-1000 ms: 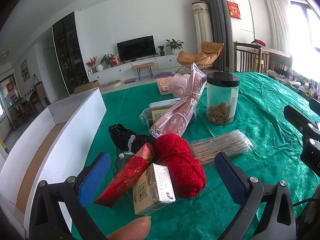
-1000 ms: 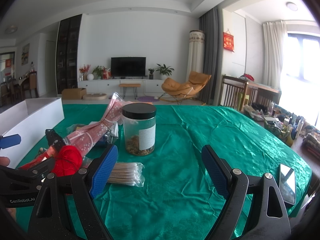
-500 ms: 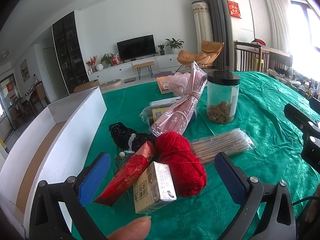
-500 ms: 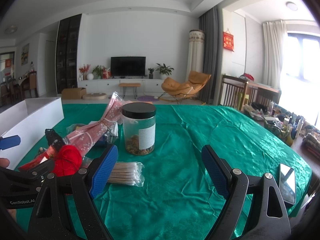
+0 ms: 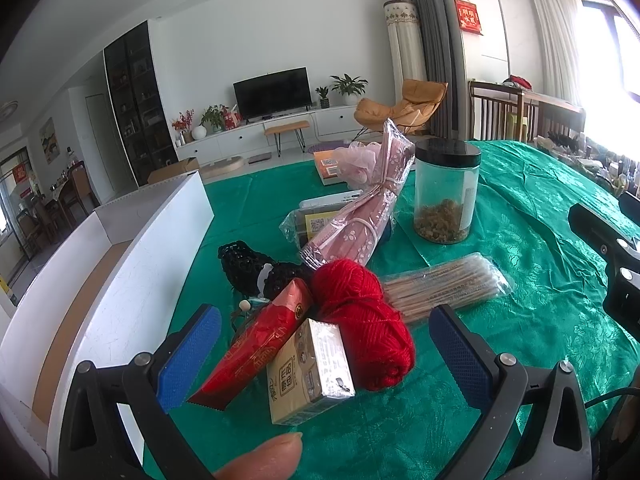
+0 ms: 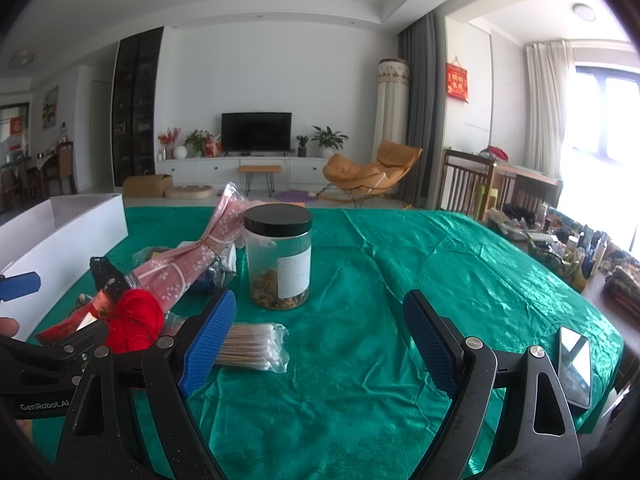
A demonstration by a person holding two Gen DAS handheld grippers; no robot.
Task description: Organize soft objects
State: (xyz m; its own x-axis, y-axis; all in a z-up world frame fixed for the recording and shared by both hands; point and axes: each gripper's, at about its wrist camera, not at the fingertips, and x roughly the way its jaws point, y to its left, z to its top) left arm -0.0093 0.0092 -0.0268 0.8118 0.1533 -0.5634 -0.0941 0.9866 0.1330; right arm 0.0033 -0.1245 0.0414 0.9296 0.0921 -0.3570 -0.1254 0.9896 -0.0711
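On the green table beside our white box, little has changed in the last second: both grippers, left and right, stay wide open and empty, the red yarn ungrasped between our left jaws.

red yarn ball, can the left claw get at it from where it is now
Probably yes. The left claw is open and the red yarn ball lies between its fingers ahead. The tan tissue pack and red packet lean against its near side, so they may get pinched too.
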